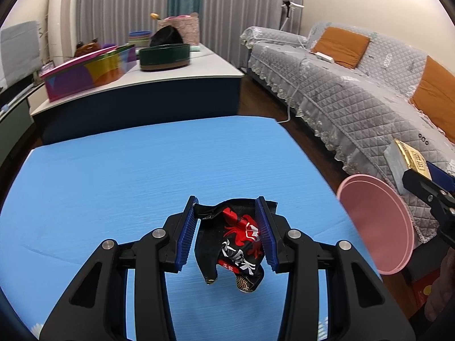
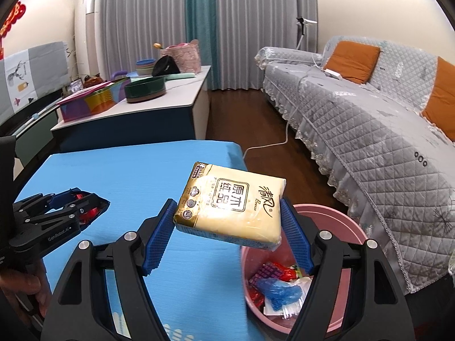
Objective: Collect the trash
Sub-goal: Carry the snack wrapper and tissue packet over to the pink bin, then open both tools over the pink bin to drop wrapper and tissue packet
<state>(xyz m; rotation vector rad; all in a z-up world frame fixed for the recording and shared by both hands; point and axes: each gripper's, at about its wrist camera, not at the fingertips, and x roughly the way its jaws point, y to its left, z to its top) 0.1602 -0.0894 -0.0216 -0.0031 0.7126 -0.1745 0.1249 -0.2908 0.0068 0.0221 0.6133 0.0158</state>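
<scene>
My left gripper (image 1: 227, 227) is shut on a crumpled black and red snack wrapper (image 1: 236, 244), held just above the blue table (image 1: 142, 170). It also shows in the right wrist view (image 2: 76, 204) at the left. My right gripper (image 2: 227, 227) is shut on a yellow tissue pack (image 2: 230, 207), held over the table's right edge and the pink trash bin (image 2: 341, 227). The bin holds red, blue and white wrappers. In the left wrist view the bin (image 1: 378, 224) stands at the table's right edge, with the right gripper (image 1: 426, 182) and the tissue pack (image 1: 409, 156) above it.
A white-topped cabinet (image 1: 170, 79) behind the table carries a colourful box (image 1: 85, 76), a dark green round tin (image 1: 165, 56) and bowls. A grey quilted sofa (image 2: 369, 119) with orange cushions runs along the right. A white cable (image 2: 270, 145) lies on the wooden floor.
</scene>
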